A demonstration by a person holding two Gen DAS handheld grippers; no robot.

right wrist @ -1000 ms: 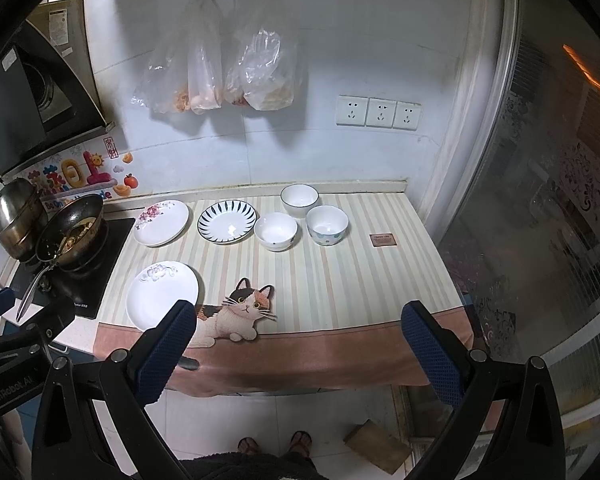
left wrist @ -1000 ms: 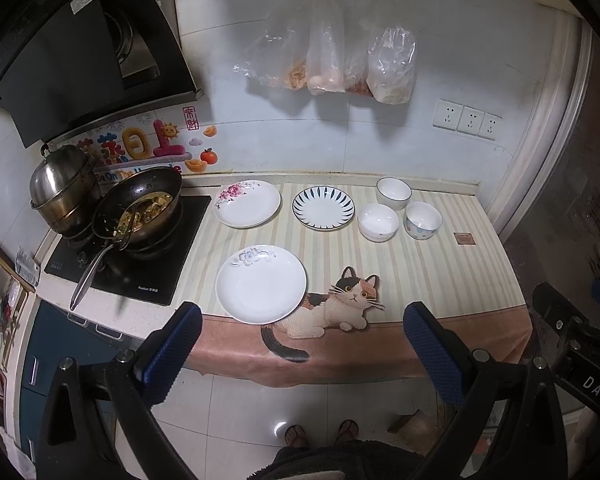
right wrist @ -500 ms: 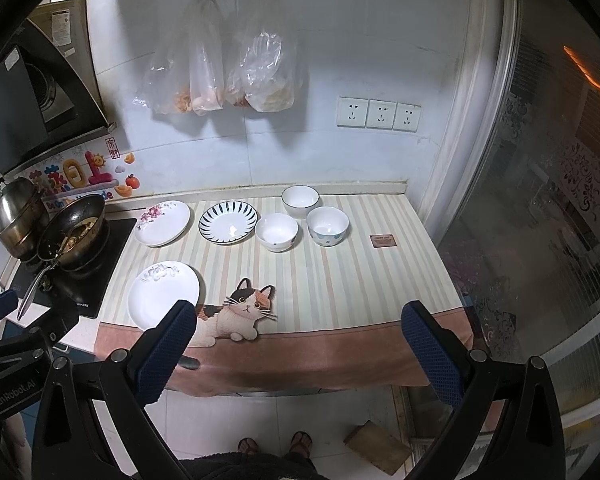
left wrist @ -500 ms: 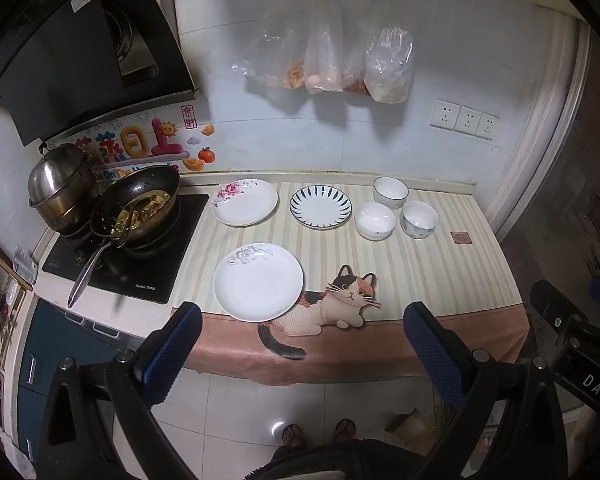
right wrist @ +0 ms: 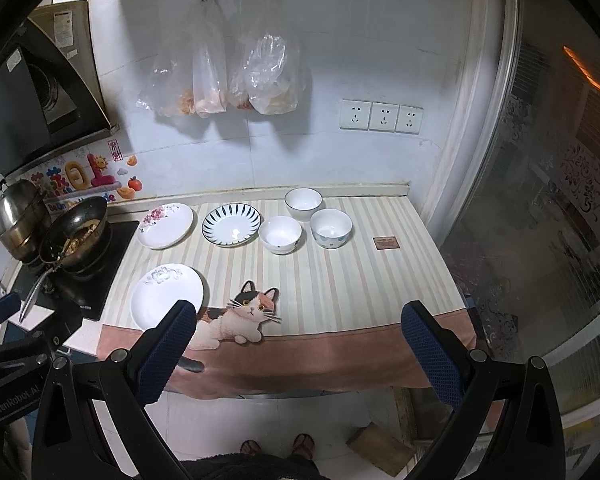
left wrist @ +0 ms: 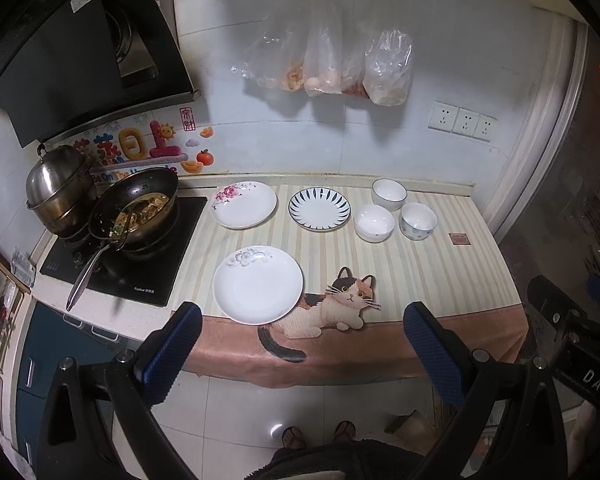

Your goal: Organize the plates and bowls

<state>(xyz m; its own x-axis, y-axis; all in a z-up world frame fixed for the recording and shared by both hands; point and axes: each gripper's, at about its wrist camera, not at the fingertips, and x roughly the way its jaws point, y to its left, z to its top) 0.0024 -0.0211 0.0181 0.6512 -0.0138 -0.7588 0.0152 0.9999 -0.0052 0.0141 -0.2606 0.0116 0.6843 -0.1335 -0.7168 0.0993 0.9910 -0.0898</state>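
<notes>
Three plates lie on the striped counter cloth: a white plate near the front, a pink-flowered plate and a blue-striped plate at the back. Three bowls stand to their right: a white bowl, a second white bowl and a dotted bowl. The same things show in the right wrist view: front plate, flowered plate, striped plate, bowls. My left gripper and right gripper are open and empty, held well back from the counter's front edge.
A black cooktop at the left carries a wok with food and a steel pot. Plastic bags hang on the wall. A small brown card lies at the right. A glass door bounds the right side.
Both views have shifted only slightly; the counter sits a little lower left in the left wrist view. Nothing on the counter has moved.
</notes>
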